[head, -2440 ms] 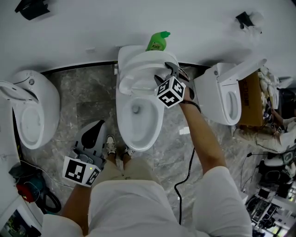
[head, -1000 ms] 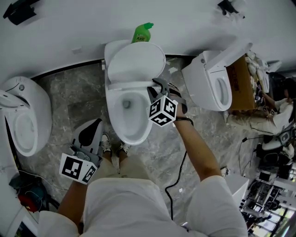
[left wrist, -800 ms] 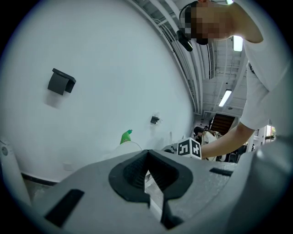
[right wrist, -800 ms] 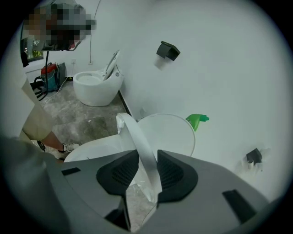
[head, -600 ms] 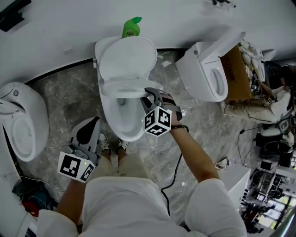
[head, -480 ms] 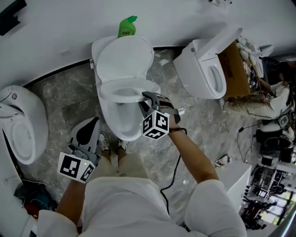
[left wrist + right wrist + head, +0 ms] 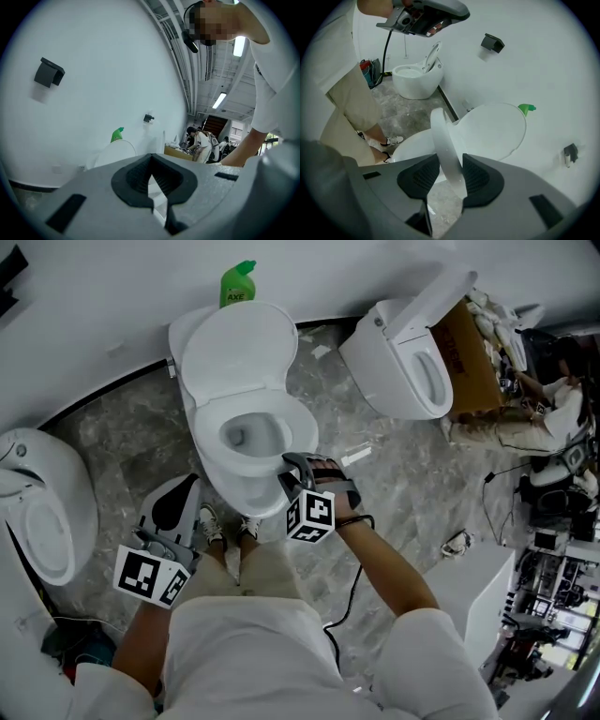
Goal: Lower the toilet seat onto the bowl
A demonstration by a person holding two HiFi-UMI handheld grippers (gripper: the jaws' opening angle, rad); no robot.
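Note:
The white toilet seat [image 7: 208, 444] lies flat on the bowl, while the lid [image 7: 234, 348] stands raised behind it. My right gripper [image 7: 289, 465] is at the seat's front right edge. In the right gripper view, the seat's rim [image 7: 443, 136] runs between my right gripper's [image 7: 449, 176] jaws, which are opening and no longer squeeze it. The lid [image 7: 492, 129] shows behind. My left gripper [image 7: 186, 488] hangs low to the left of the bowl, shut and empty; the left gripper view shows its tips [image 7: 151, 171] meeting.
A green bottle [image 7: 236, 285] stands behind the lid by the wall. A second toilet [image 7: 403, 343] stands to the right beside a cardboard box [image 7: 469, 352], a third [image 7: 37, 512] to the left. A black cable [image 7: 352, 596] trails on the marble floor. The person's shoes [image 7: 208, 524] touch the bowl's base.
The seat has swung down from against the lid onto the bowl, carried by my right gripper, which moved toward the person. My left gripper stayed put.

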